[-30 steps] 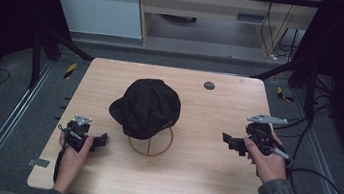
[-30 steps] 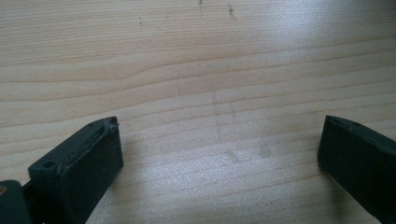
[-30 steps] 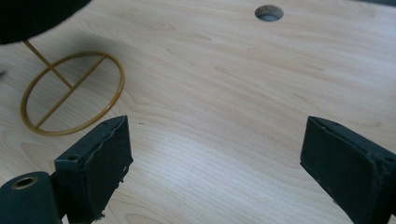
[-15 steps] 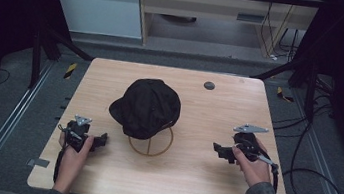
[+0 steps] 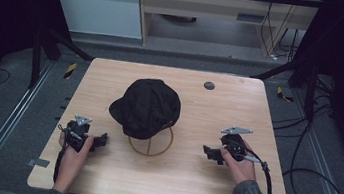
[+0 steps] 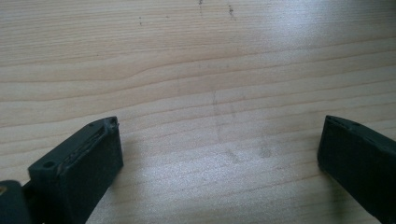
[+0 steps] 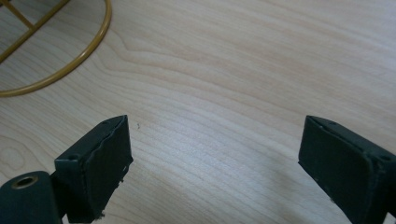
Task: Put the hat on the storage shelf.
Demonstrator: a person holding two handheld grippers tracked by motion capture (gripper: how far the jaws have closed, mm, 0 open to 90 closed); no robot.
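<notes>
A black cap rests on a gold wire stand in the middle of the wooden table. My left gripper lies low on the table left of the stand, jaws pointing toward it. In the left gripper view it is open over bare wood. My right gripper sits right of the stand, pointing left. In the right gripper view it is open with nothing between the jaws, and the stand's ring curves at the upper left.
A small dark round disc lies near the table's far edge. Cables trail off the right side. Metal frame rails and a shelf unit stand beyond the table.
My right gripper has moved left and nearer, toward the stand. The left gripper and the cap have stayed put.
</notes>
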